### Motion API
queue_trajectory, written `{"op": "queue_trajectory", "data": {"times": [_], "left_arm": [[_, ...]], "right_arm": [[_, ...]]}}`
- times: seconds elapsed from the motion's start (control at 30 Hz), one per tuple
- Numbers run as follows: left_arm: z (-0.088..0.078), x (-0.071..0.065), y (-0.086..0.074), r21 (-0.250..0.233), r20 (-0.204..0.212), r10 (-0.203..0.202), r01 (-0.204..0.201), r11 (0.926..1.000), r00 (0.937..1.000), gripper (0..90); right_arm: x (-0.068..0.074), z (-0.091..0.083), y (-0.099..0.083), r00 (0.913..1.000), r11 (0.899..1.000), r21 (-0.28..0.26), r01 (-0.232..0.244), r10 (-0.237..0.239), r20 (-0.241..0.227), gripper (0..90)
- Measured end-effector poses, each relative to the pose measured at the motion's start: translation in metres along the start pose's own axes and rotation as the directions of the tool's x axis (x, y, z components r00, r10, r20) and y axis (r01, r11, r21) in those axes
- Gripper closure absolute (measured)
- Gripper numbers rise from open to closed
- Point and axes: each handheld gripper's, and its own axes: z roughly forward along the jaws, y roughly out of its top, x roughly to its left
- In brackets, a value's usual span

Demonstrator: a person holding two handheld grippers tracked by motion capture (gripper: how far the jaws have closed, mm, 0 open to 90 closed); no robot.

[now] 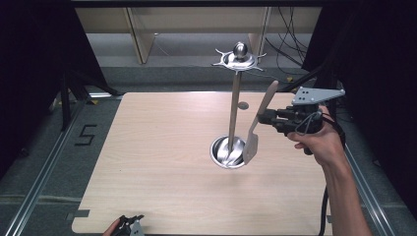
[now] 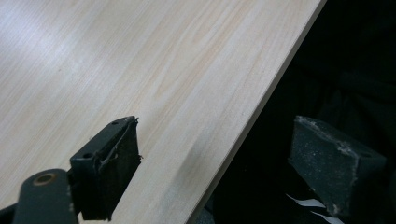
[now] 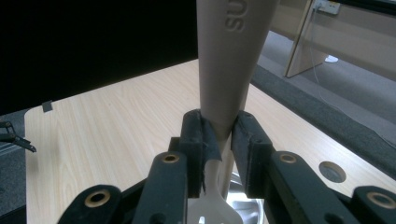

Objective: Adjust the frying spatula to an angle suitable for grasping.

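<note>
Two grippers: one at each side of the table [image 1: 162, 162].
Left gripper [image 1: 132, 223]: at the near edge, low over the wood; jaws spread wide with nothing between them, one over the tabletop, one past the edge.
Near and left tabletop: bare wood, open room.
Right gripper [image 1: 265, 118]: held above the table's right side, jaws clamped on the handle of a beige slotted spatula [image 1: 255, 130].
Spatula: hangs near upright, blade down, its lower end at the rim of the steel bowl [image 1: 227, 152].
Obstacle: a metal utensil stand [image 1: 235, 105] rises from the bowl, just left of the spatula; hooked crown at top.
Far: small round hole [image 1: 243, 105] in the tabletop; shelving and cables beyond the far edge.
</note>
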Motion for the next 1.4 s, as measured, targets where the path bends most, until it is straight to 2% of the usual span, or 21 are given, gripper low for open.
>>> {"op": "queue_trajectory", "data": {"times": [0.07,0.23,0.27,0.3,0.4,0.43,0.5,0.53,0.6,0.67,0.7,0.77,0.93,0.97,1.07,1.1,1.17,1.23,1.27,1.3,1.4], "left_arm": [[0.0,0.0,0.0,0.001,0.0,0.001,-0.001,1.0,1.0,15.2],[0.0,0.001,0.0,0.003,-0.003,-0.002,0.002,1.0,1.0,15.2],[0.0,0.001,0.0,0.002,0.016,-0.003,0.003,1.0,0.9999,15.2],[0.0,0.001,0.0,-0.001,0.021,-0.004,0.004,1.0,0.9998,15.2],[0.0,0.001,0.0,0.0,0.021,-0.003,0.003,1.0,0.9998,15.2],[0.0,0.001,0.0,0.0,0.021,-0.003,0.003,1.0,0.9998,15.2],[0.0,0.001,0.0,0.0,0.021,-0.003,0.003,1.0,0.9998,15.2],[0.0,0.001,0.0,0.001,0.02,-0.001,0.001,1.0,0.9998,15.2],[0.0,0.001,0.0,0.001,0.02,-0.001,0.001,1.0,0.9998,15.2],[0.0,0.001,0.0,0.001,0.022,0.001,-0.001,1.0,0.9998,15.2],[0.0,0.001,0.0,0.001,0.021,-0.001,0.001,1.0,0.9998,15.2],[0.0,0.001,0.0,0.006,0.014,0.003,-0.003,1.0,0.9999,15.2],[0.0,0.001,0.0,0.004,0.016,0.003,-0.003,1.0,0.9999,15.2],[0.0,0.001,0.0,0.004,0.016,0.003,-0.003,1.0,0.9999,15.2],[0.0,0.001,0.0,0.005,0.013,0.005,-0.005,1.0,0.9999,15.2],[-0.001,0.0,0.0,-0.001,-0.002,0.003,-0.003,1.0,1.0,15.2],[0.0,0.001,0.0,0.0,0.014,0.0,0.0,1.0,0.9999,15.2],[0.0,0.001,0.0,0.001,0.015,0.002,-0.002,1.0,0.9999,15.2],[0.0,0.001,0.0,0.001,0.015,0.002,-0.002,1.0,0.9999,15.2],[-0.001,0.0,0.0,0.001,-0.003,0.005,-0.005,1.0,1.0,15.2],[-0.001,0.0,0.0,-0.001,-0.003,0.003,-0.003,1.0,1.0,15.2]], "right_arm": [[-0.002,0.001,0.005,0.9997,1.0,0.013,-0.014,0.014,-0.018,75.5],[-0.006,0.005,0.013,1.0,1.0,0.019,-0.001,0.001,-0.007,75.6],[-0.006,0.008,0.015,0.9998,1.0,0.012,-0.02,0.02,0.003,75.5],[-0.007,0.008,0.016,0.9999,0.999,0.028,-0.016,0.016,-0.004,75.5],[-0.012,0.01,0.02,0.9998,0.999,0.038,-0.014,0.015,-0.013,75.5],[-0.011,0.011,0.021,0.9995,0.999,0.039,-0.028,0.028,-0.011,75.5],[-0.014,0.012,0.023,0.9999,0.999,0.032,-0.01,0.01,-0.004,75.5],[-0.013,0.013,0.023,0.9996,0.999,0.031,-0.027,0.028,-0.004,75.5],[-0.014,0.014,0.025,0.9995,0.998,0.058,-0.029,0.03,-0.013,75.5],[-0.015,0.015,0.025,0.9996,0.998,0.059,-0.021,0.022,-0.018,75.5],[-0.016,0.017,0.025,0.9999,0.999,0.04,-0.012,0.012,-0.006,75.5],[-0.017,0.017,0.026,0.9996,0.998,0.064,-0.02,0.021,-0.02,75.5],[-0.017,0.019,0.029,0.9994,0.998,0.066,-0.024,0.025,-0.023,75.5],[-0.018,0.02,0.031,0.9995,0.996,0.09,-0.015,0.018,-0.027,75.5],[-0.019,0.022,0.032,0.9996,0.996,0.088,-0.011,0.013,-0.024,75.5],[-0.018,0.024,0.032,0.9994,0.996,0.081,-0.026,0.028,-0.022,75.5],[-0.019,0.025,0.033,0.9997,0.997,0.082,-0.006,0.008,-0.022,75.4],[-0.017,0.026,0.033,0.9988,0.994,0.105,-0.022,0.026,-0.04,75.4],[-0.017,0.026,0.034,0.9987,0.995,0.102,-0.022,0.027,-0.044,75.4],[-0.017,0.026,0.034,0.9984,0.994,0.106,-0.027,0.032,-0.046,75.4],[-0.017,0.027,0.034,0.9987,0.995,0.102,-0.019,0.023,-0.046,75.3]]}}
